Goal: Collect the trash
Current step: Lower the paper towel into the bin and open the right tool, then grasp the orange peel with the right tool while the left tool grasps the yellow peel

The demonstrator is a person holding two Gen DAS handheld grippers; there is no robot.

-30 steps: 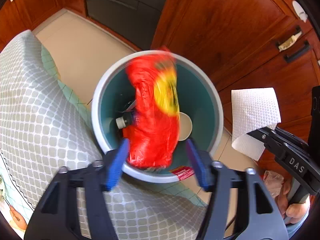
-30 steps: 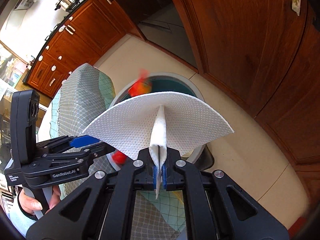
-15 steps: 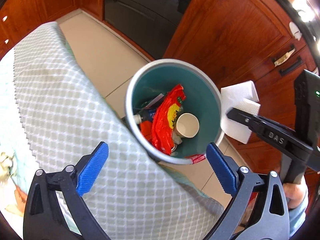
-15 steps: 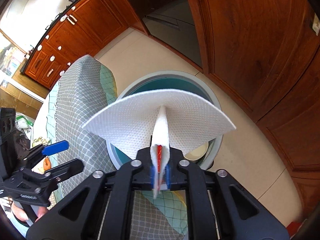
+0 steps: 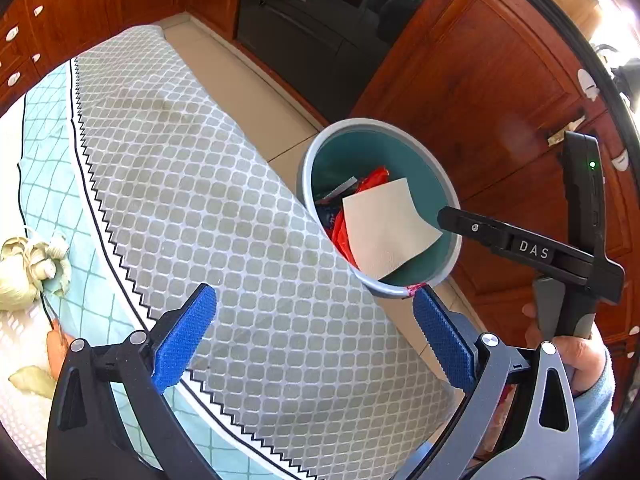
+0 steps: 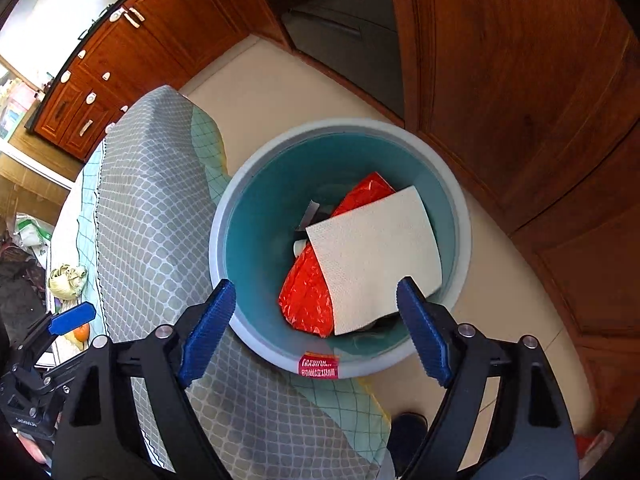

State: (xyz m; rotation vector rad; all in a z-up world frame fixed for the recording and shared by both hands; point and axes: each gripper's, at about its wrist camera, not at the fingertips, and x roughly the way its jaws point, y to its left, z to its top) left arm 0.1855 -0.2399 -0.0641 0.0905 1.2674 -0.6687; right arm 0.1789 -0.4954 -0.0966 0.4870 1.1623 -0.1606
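Note:
A round bin [image 6: 256, 336] [image 5: 308, 152], grey outside and teal inside, stands on the floor beside the covered table. Inside it a white paper napkin [image 6: 376, 252] [image 5: 384, 232] lies loose over a red snack bag [image 6: 308, 292] [image 5: 340, 236] and other trash. My right gripper [image 6: 316, 320] hangs over the bin's near rim; its jaws are opening, spread wide, and touch nothing. Seen from the left wrist, its black finger [image 5: 480, 228] reaches over the bin's right rim. My left gripper [image 5: 316, 340] is open and empty above the tablecloth, left of the bin.
The table wears a grey diamond-patterned cloth [image 5: 192, 184] over a pale green checked one. Crumpled pale wrappers [image 5: 28, 264] lie at the table's left. Dark wooden cabinets [image 5: 500, 80] stand close behind the bin. A person's hand [image 5: 576, 352] holds the right gripper.
The red bag dropped from my left gripper into the bin and that gripper drew back over the table. My right gripper opened and the napkin fell into the bin.

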